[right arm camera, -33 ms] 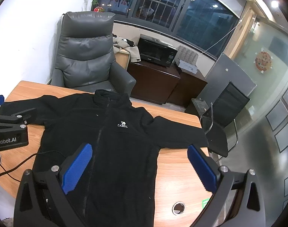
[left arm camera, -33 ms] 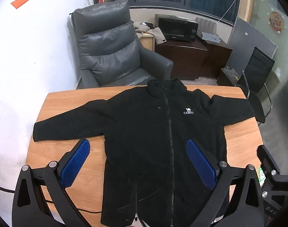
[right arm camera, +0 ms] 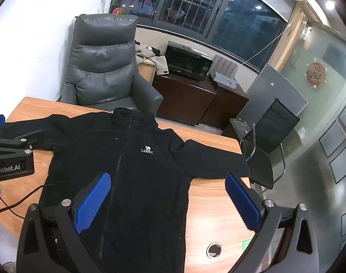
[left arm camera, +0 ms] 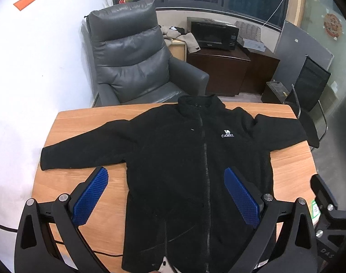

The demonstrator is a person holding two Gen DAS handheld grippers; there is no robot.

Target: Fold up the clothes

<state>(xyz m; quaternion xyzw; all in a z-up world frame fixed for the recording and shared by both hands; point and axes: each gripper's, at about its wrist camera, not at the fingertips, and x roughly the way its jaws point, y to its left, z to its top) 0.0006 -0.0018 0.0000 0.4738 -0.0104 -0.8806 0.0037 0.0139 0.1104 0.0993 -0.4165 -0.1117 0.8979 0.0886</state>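
left wrist view: a black fleece jacket (left arm camera: pixel 195 159) is spread flat, zipped, sleeves out, on a wooden table (left arm camera: pixel 291 166). both the left gripper (left arm camera: pixel 166 195) and right gripper (right arm camera: pixel 168 200) are held wide apart above it, gripping nothing.

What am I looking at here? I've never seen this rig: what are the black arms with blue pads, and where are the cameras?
There is no robot. A person holds a two-finger claw in each hand, with a fisheye camera looking forward along its fingers. One picture looks past the left claw, the other past the right claw. The blue strips are the finger pads. Both claws are open and hold nothing. A black fleece jacket lies zipped, front up, sleeves spread, on a wooden table. One cuff hangs over the table's edge.
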